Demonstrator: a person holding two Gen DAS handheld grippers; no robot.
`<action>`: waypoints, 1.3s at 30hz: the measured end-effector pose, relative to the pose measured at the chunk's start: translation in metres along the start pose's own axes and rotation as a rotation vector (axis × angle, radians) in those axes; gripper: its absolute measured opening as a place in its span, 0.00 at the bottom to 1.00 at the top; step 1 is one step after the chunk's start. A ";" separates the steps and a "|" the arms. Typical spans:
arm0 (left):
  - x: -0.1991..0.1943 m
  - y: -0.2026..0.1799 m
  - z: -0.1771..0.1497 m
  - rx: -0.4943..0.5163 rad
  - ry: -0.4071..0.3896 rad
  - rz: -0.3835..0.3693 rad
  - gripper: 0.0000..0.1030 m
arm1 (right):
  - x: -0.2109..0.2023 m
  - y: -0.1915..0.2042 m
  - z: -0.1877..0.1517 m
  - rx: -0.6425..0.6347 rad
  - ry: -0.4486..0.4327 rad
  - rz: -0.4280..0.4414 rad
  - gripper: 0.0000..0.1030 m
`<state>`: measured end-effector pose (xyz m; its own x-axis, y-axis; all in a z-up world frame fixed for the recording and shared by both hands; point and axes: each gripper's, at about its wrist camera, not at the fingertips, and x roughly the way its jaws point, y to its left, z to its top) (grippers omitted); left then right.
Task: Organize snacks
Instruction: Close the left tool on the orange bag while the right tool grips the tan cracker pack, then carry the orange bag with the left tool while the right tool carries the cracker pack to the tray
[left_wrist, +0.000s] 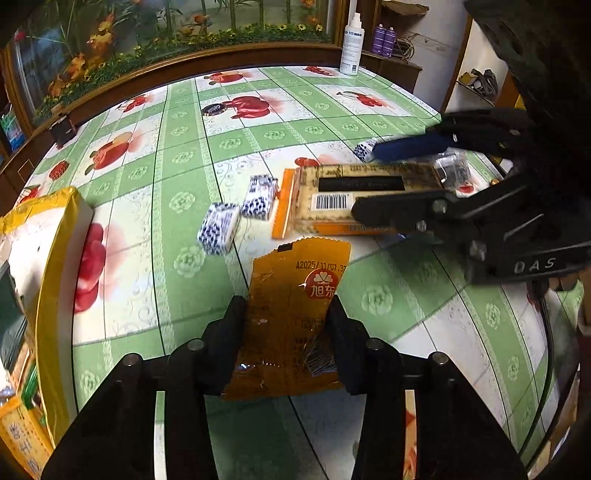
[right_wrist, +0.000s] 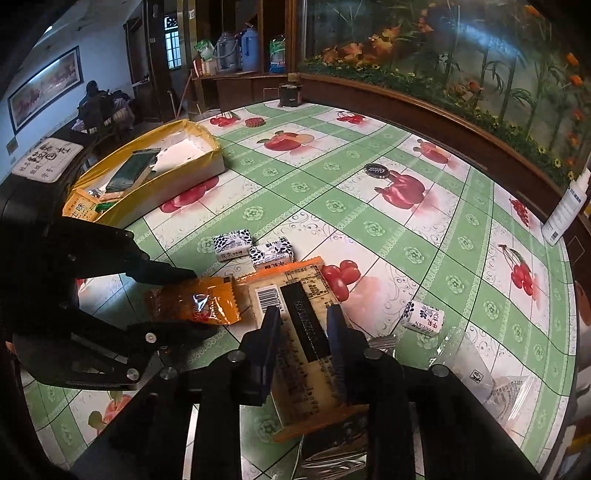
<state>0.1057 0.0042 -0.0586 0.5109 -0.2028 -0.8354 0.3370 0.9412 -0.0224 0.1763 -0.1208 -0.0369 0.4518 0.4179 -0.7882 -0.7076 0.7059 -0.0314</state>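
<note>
My left gripper (left_wrist: 286, 314) is shut on an orange snack packet (left_wrist: 295, 295), which also shows in the right wrist view (right_wrist: 199, 302). My right gripper (right_wrist: 304, 321) is shut on a long yellow cracker pack with a barcode (right_wrist: 295, 295); the pack also shows in the left wrist view (left_wrist: 354, 199). Two blue-and-white candies (left_wrist: 236, 218) lie beside the pack, and a third (right_wrist: 423, 319) lies to its right. The yellow box (right_wrist: 155, 166) with several snacks in it stands at the table's left.
A dark round candy (right_wrist: 376, 171) lies mid-table on the green fruit-print cloth (right_wrist: 369, 221). A white spray bottle (right_wrist: 565, 210) stands at the far edge. Clear wrappers (right_wrist: 491, 384) lie near the right edge. A planter wall borders the table's back.
</note>
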 end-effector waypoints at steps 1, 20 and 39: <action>-0.003 0.001 -0.003 -0.005 -0.001 0.000 0.40 | 0.001 0.003 0.002 -0.019 0.005 -0.013 0.64; -0.091 0.053 -0.035 -0.194 -0.149 0.143 0.40 | -0.015 0.038 -0.006 0.118 -0.054 0.079 0.54; -0.130 0.143 -0.087 -0.394 -0.174 0.330 0.40 | -0.009 0.137 0.068 0.179 -0.182 0.318 0.53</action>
<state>0.0188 0.1890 -0.0004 0.6741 0.1108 -0.7303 -0.1686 0.9857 -0.0061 0.1124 0.0114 0.0078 0.3259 0.7140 -0.6196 -0.7287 0.6073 0.3165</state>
